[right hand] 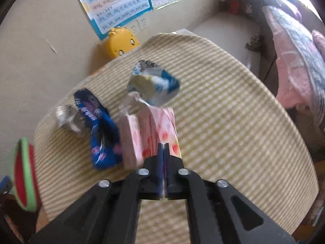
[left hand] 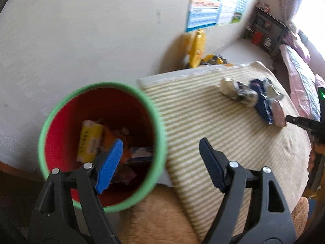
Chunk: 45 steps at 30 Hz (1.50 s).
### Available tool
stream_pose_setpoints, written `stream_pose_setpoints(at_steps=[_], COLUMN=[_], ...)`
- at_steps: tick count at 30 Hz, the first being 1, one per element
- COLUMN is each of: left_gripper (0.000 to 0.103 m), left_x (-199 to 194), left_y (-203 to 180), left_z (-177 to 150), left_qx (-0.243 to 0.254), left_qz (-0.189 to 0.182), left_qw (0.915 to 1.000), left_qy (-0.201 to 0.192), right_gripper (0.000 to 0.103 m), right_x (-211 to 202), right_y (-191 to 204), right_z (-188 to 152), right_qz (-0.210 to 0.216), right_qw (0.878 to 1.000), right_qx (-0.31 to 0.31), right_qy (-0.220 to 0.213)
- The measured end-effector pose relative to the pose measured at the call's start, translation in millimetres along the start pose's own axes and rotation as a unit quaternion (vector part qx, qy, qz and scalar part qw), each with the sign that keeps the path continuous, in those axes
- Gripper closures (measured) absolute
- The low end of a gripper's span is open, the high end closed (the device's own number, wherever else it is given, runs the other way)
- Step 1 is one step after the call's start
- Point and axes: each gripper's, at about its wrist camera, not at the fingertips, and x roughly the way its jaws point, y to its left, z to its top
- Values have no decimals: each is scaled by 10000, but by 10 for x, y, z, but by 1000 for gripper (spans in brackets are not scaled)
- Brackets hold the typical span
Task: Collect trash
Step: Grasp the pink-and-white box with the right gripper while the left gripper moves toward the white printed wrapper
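Note:
A red bin with a green rim [left hand: 101,142] stands left of the striped table [left hand: 203,122] and holds several wrappers. My left gripper [left hand: 160,158] is open and empty, over the bin's right rim. My right gripper [right hand: 163,148] is shut on a pink packet [right hand: 160,128] lying on the table; the packet also shows in the left wrist view [left hand: 278,113]. Next to it lie a blue wrapper [right hand: 101,134], a crumpled silver piece [right hand: 67,118] and a crushed blue-white carton [right hand: 154,83]. The bin shows at the far left of the right wrist view [right hand: 24,172].
A yellow chick-shaped toy [right hand: 121,42] sits by the wall behind the table. Posters [right hand: 121,2] hang on the wall. A bed with pink bedding [right hand: 294,61] is to the right. A shelf [left hand: 264,30] stands far back.

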Motion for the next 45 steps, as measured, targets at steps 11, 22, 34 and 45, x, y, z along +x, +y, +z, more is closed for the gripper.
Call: stream_pose_setpoints(at_steps=[11,22,34,45], left_gripper=[25,16,11,72], left_x=[715,1453,1525,1377], left_y=[-753,-1300,-1528,-1654], left_z=[702,993,1051,1056], left_qx=[-815,-934,-699,-29], left_qz=[-689,-44,112,-372], left_qw=[9939,9928,9953,9973], left_qy=[267,748,657,637], right_gripper=[55,52,47,47], right_x=[-353,-410,-266,-288], right_y=[-166,-92,-283,-273], right_z=[-433,-708,-834,-867], right_qz=[540,732,798,736], right_qw=[9955,9934,9911,9913], right_qx=[661,570,886,898], right_qy=[-406,-679,-598,-627])
